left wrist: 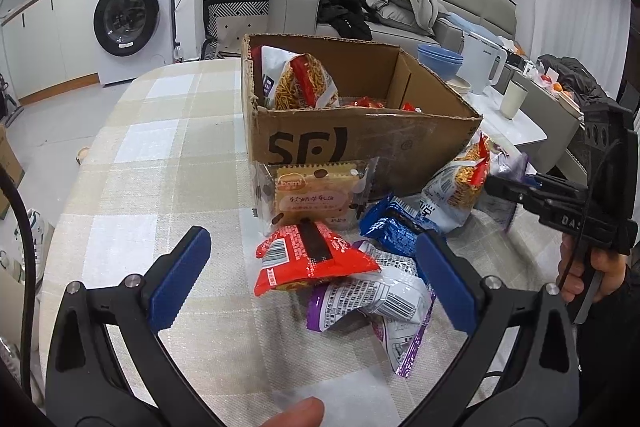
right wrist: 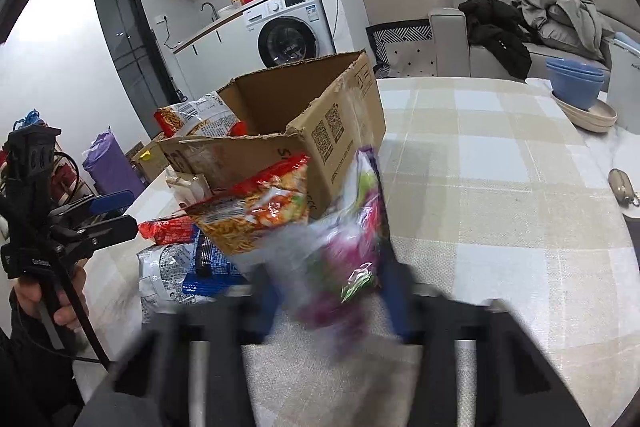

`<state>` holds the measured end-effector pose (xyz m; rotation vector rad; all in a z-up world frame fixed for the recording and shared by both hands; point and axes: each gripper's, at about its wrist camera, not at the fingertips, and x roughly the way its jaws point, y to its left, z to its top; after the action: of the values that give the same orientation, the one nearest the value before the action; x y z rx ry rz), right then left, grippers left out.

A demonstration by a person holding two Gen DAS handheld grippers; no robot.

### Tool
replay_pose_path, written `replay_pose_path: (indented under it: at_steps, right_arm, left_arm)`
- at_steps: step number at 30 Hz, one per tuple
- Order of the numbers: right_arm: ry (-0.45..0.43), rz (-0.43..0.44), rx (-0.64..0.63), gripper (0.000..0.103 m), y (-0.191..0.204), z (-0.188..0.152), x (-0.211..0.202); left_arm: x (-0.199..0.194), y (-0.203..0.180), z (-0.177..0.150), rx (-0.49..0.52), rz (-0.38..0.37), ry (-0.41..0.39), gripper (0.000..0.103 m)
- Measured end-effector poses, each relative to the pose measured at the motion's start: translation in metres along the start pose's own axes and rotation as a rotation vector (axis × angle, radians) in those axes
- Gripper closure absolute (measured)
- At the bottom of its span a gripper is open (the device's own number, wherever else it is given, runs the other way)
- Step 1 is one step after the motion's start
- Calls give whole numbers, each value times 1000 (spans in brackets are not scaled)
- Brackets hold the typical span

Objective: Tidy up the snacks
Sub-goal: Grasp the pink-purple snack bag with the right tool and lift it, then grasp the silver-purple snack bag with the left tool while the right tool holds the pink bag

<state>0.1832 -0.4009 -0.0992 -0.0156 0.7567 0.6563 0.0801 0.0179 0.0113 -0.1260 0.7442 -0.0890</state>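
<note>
- Left gripper [left wrist: 310, 273], left wrist view: jaws stand wide, nothing between the blue pads; it hovers over the snack pile on the checked tablecloth [left wrist: 160, 147].
- Under it: red packet [left wrist: 312, 259] on top, purple-white packet [left wrist: 372, 303] below, blue packet [left wrist: 394, 225] to the right, biscuit packet [left wrist: 316, 197] leaning on the front of the cardboard box [left wrist: 360, 143].
- Box is open-topped w/ a noodle-snack bag [left wrist: 298, 83] and small red items already inside, so sorting looks partly done.
- Right gripper [left wrist: 496, 189] shows at the right edge, fingers close together by a noodle bag [left wrist: 460, 183] and a purple pack [left wrist: 508, 171] at the box's corner.
- Right wrist view: right gripper [right wrist: 332, 291] is blurred, but its fingers sit pinched on a purple-green snack bag [right wrist: 352, 239], which stands right beside the box corner [right wrist: 340, 131].
- Orange noodle bag [right wrist: 256, 215] lies just left of it; left gripper [right wrist: 112, 211] waits at the far left.
- Step in hand, prob.: pick of the purple-green bag just secured.
- Next move prob. needs a lift clear of the box rim, then carry over the opening & release w/o snagging the torn edge.
</note>
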Motion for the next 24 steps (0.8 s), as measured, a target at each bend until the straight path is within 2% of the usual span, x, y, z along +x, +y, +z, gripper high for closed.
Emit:
replay_pose_path:
  at_steps: [9, 16, 24]
  right_arm:
    - [-32, -15, -22, 78, 5, 1, -13]
    - [-160, 35, -33, 78, 13, 8, -42]
    - [-210, 59, -29, 78, 17, 13, -53]
  left_arm:
    - [-5, -4, 2, 12, -4, -13, 1]
    - [-4, -6, -1, 22, -22, 6, 1]
    - [10, -15, -9, 60, -22, 57, 1]
